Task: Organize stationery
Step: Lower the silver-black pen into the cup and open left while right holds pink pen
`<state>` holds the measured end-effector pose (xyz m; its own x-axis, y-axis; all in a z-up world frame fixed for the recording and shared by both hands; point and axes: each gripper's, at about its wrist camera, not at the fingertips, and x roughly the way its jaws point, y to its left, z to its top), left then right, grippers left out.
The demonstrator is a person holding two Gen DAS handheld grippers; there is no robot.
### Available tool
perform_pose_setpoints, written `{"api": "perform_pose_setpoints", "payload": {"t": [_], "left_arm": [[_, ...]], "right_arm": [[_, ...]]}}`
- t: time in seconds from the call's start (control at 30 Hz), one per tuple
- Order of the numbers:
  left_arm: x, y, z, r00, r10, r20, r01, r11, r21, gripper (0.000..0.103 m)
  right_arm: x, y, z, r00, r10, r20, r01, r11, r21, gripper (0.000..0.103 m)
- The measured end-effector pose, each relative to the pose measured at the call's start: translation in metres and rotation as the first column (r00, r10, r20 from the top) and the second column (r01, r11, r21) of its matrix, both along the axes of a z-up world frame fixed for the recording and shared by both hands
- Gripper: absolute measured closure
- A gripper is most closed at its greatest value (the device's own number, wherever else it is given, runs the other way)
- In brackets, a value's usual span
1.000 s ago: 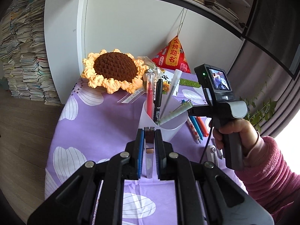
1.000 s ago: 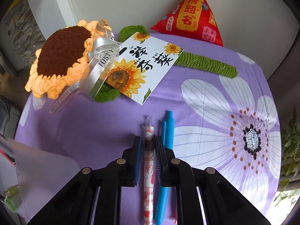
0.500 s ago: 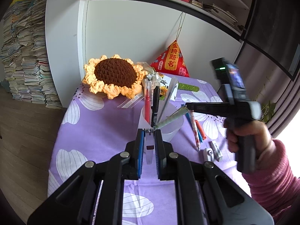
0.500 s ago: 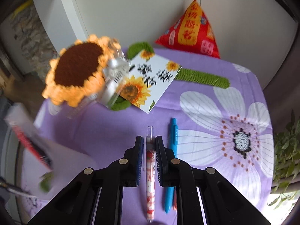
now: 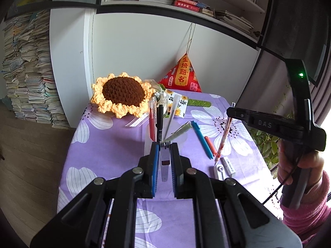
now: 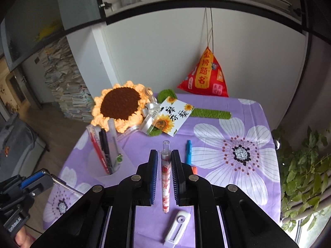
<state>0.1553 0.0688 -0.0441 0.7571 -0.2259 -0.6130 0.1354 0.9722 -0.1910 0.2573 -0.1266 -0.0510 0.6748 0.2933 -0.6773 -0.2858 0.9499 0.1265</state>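
While the right gripper [image 6: 165,165] pinches the patterned pen [image 6: 165,183], that pen hangs clear above the purple flowered tablecloth [image 6: 238,124], over its right-hand part. Pen body: white with red-pink print, clear cap end pointing away from the camera, tip down toward the near edge. In the left wrist view the same pen [image 5: 223,136] slants steeply under the right gripper [image 5: 232,111]; print details too small to read there.

Left gripper [image 5: 164,153] is pressed together on a thin clear tab at the rim of the translucent pen cup [image 5: 182,138]; what the tab is cannot be made out. Cup stands mid-surface and holds a red pen [image 5: 152,122], a black pen [image 5: 159,122] and two pale items, partly hidden by the cup wall.

Blue pen [image 6: 188,153] and orange pen [image 6: 194,170] lie on the cloth, partly hidden behind the right finger. White correction tape [image 6: 178,227] lies near the front edge.
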Motion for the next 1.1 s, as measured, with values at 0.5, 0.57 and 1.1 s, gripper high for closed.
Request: {"api": "perform_pose_setpoints", "payload": {"t": [0.5,0.57,1.1], "left_arm": [[-0.005,-0.005,0.017,0.999,-0.013,0.038,0.012,1.0,0.007,0.094],[-0.006,-0.005,0.021,0.999,-0.014,0.049,0.014,1.0,0.012,0.094],[0.016,-0.008,0.06,0.989,-0.023,0.145,0.016,0.999,0.048,0.094]], "right_arm": [[-0.056,0.01,0.03,0.968,0.067,0.244,-0.065,0.998,-0.015,0.09],[-0.061,0.011,0.035,0.958,0.059,0.281,-0.059,0.998,-0.006,0.09],[-0.07,0.012,0.046,0.957,0.073,0.282,-0.085,0.996,0.03,0.09]]}}
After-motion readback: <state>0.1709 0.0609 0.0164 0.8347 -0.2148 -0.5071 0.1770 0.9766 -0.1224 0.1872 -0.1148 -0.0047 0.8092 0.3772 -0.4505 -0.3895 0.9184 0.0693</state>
